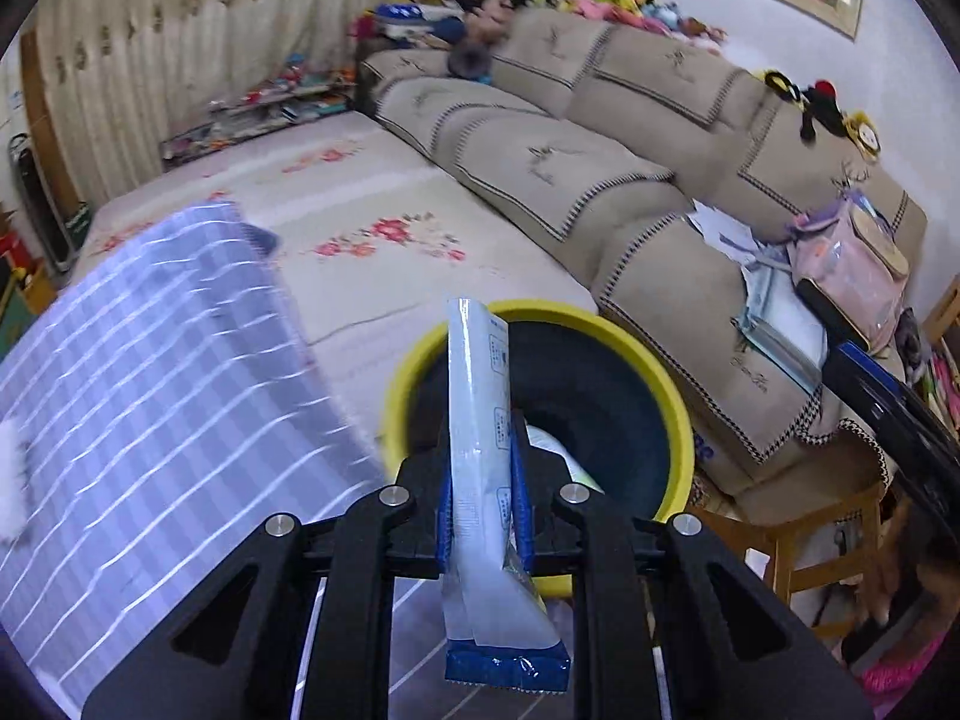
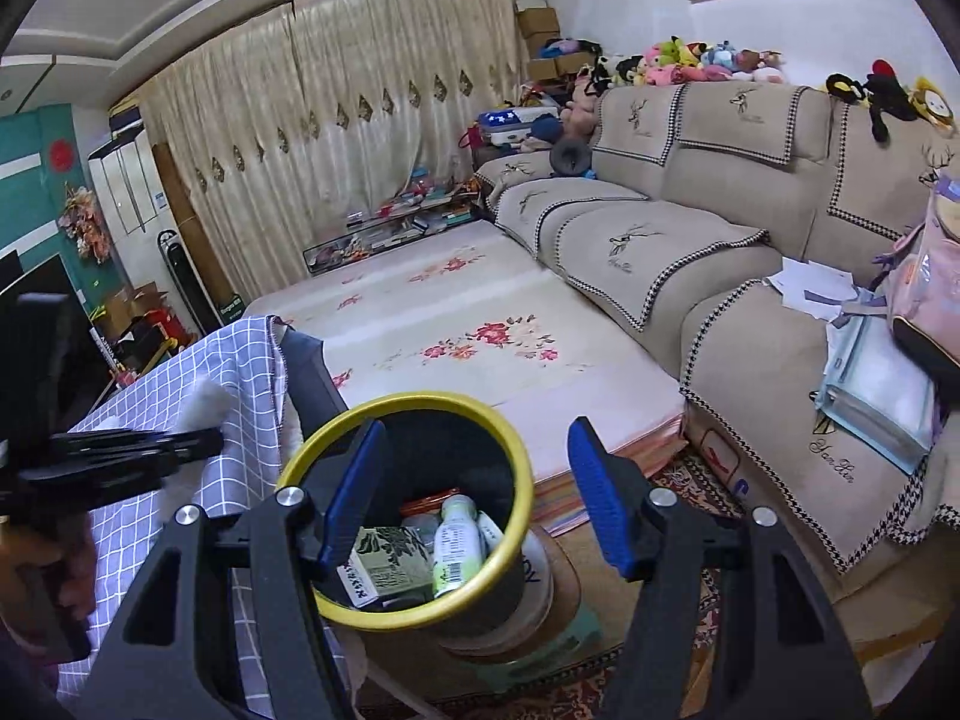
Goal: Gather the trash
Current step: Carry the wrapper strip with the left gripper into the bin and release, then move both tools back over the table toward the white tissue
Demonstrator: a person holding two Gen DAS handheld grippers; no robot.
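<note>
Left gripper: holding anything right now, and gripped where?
Yes: the left gripper pinches a white-and-blue packet across its middle, over the yellow-rimmed bin. The right gripper holds nothing.

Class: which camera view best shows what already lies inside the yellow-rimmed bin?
The right wrist view: it looks down into the bin, showing a bottle and green carton. In the left wrist view, the held wrapper blocks most of the interior.

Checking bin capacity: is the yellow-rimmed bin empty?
Not empty. The bin holds a bottle and a carton at its bottom.
</note>
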